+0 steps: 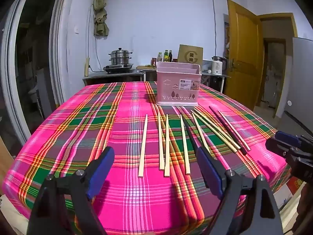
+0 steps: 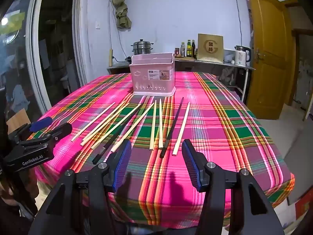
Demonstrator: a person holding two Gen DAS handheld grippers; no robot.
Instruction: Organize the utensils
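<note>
Several pale wooden chopsticks [image 1: 143,145] [image 2: 154,124] and two black chopsticks [image 1: 227,130] [image 2: 172,127] lie side by side on the plaid tablecloth. A pink utensil basket [image 1: 177,84] [image 2: 153,74] stands upright behind them, apparently empty. My left gripper [image 1: 155,154] is open and empty, hovering over the near ends of the left chopsticks; it also shows in the right wrist view [image 2: 51,125]. My right gripper [image 2: 156,146] is open and empty, just short of the near ends of the right chopsticks; it shows at the right edge of the left wrist view [image 1: 283,141].
The table [image 1: 82,129] [image 2: 225,129] is covered by a pink, green and orange plaid cloth. Behind it a counter holds a steel steamer pot [image 1: 119,57], bottles [image 1: 166,55], a brown box [image 1: 189,53] and a white kettle [image 1: 218,65]. A yellow door [image 2: 270,45] stands at right.
</note>
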